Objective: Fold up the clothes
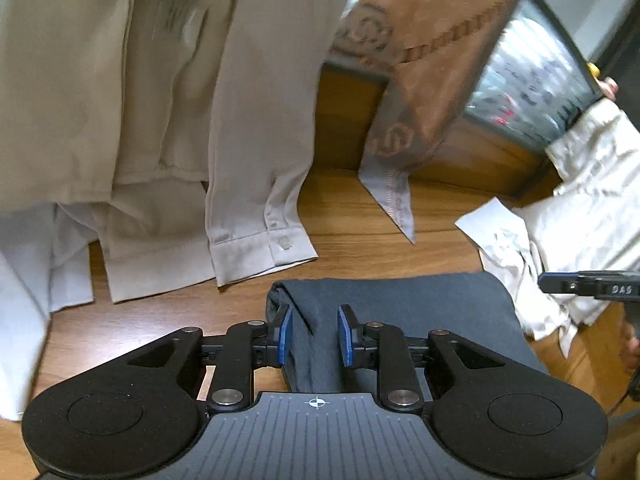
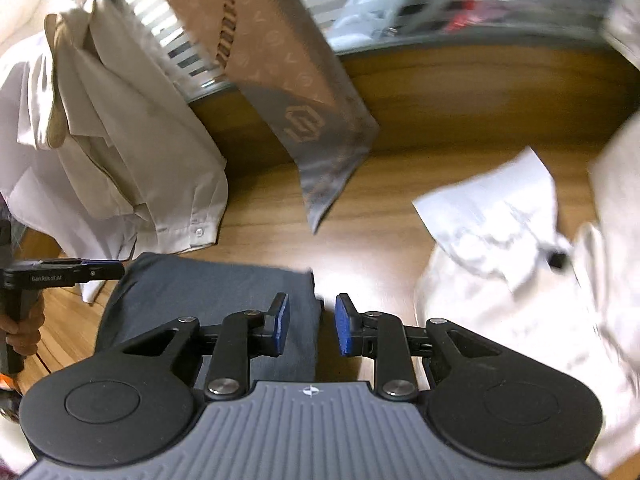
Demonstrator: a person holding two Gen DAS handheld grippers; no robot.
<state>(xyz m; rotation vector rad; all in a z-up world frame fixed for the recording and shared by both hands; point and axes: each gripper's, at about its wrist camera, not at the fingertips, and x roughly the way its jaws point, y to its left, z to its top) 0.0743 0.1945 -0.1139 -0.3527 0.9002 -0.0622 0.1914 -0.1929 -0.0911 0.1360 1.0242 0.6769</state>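
Observation:
A dark grey folded garment [image 1: 400,312] lies on the wooden table [image 1: 360,216]; it also shows in the right wrist view [image 2: 208,292]. My left gripper [image 1: 314,334] is open, its blue pads straddling a ridge at the garment's left end. My right gripper [image 2: 310,324] is open over the garment's right edge, holding nothing. The right gripper shows at the right edge of the left wrist view [image 1: 580,286]. The left gripper shows at the left of the right wrist view [image 2: 80,272].
Beige and white shirts [image 1: 160,120] hang at the left, a cuffed sleeve [image 1: 260,236] touching the table. A brown patterned scarf [image 1: 420,80] hangs at the back over a glass-fronted ledge. A crumpled white shirt [image 2: 520,260] lies at the right.

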